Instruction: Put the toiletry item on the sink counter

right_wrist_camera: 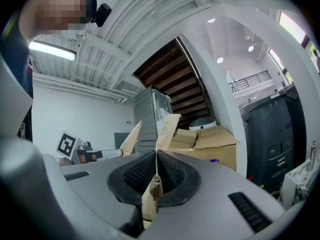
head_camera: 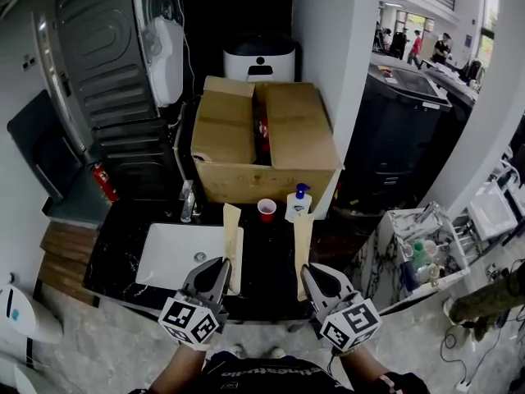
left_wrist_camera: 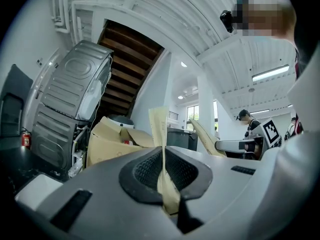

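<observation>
White sink basin [head_camera: 164,257], set into the black stone surface [head_camera: 271,257], lies ahead of and to the left of the left gripper [head_camera: 220,268]; a chrome faucet [head_camera: 188,202] stands at its far rim. The left gripper [left_wrist_camera: 162,156] points level, its fingers clenched on the left paper strip [head_camera: 232,240], a flat piece of tan kraft paper. In the left gripper view the left paper strip [left_wrist_camera: 161,126] is pinched edge-on between the ribbed pads and rises beyond the fingertips, over the near right corner of the basin.

A cardboard box [head_camera: 246,138] with open flaps stands on the far part of the surface, well ahead of both pairs of fingers. A red cup [head_camera: 267,209] stands in front of the box, ahead of the gap between the two grippers. The pump bottle [head_camera: 297,203], white with a blue pump head, stands upright on the surface just right of the cup, touched by neither gripper; it is ahead of the right gripper's fingers, near the far tip of their strip.

The right gripper [head_camera: 310,271] also points level, beside the left and apart from it. Its fingers grasp the right paper strip [head_camera: 303,240]; in the right gripper view [right_wrist_camera: 156,159] the pads are pressed together on the right paper strip [right_wrist_camera: 167,129], which bears small print too fine to read. A wire rack [head_camera: 426,249] holding bottles stands well apart to the right of the right fingers.
</observation>
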The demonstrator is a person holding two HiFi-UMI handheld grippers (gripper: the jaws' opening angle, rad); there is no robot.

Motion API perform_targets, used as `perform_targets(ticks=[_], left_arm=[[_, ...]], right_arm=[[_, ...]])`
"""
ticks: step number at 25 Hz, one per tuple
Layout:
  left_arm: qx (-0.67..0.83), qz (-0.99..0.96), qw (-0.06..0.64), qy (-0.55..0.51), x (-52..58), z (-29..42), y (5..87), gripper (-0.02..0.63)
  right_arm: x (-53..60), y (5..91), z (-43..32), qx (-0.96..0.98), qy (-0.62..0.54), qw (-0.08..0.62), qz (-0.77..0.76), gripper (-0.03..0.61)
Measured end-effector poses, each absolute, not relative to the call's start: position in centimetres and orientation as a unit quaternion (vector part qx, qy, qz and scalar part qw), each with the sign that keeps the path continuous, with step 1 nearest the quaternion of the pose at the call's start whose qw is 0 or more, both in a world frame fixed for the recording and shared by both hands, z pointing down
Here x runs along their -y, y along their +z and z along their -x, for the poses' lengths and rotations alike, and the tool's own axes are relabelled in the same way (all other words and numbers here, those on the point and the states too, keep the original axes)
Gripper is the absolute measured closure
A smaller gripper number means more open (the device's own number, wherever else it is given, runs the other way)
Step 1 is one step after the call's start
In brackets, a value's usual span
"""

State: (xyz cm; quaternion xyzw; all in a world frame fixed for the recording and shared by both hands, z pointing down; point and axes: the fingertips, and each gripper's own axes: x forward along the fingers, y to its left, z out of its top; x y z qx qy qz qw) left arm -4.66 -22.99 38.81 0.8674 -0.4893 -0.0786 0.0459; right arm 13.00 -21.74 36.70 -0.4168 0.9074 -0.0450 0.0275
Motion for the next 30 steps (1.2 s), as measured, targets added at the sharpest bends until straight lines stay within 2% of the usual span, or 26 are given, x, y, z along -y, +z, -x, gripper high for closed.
perform_targets(ticks=[14,30], left_arm=[[0.471,-0.876,0.051,-0.089,25.8,7.4,38.5,0.586],[0.466,-0.878,0.046,-0.1,26.4,9.4,38.5,0.587]], right_arm=[[23.7,36.8,-9.1,-0.903,-0.044,0.02,0.428,0.538],[26.3,40.5,-8.3,-0.89,-0.074,-0.011,0.449,0.537]])
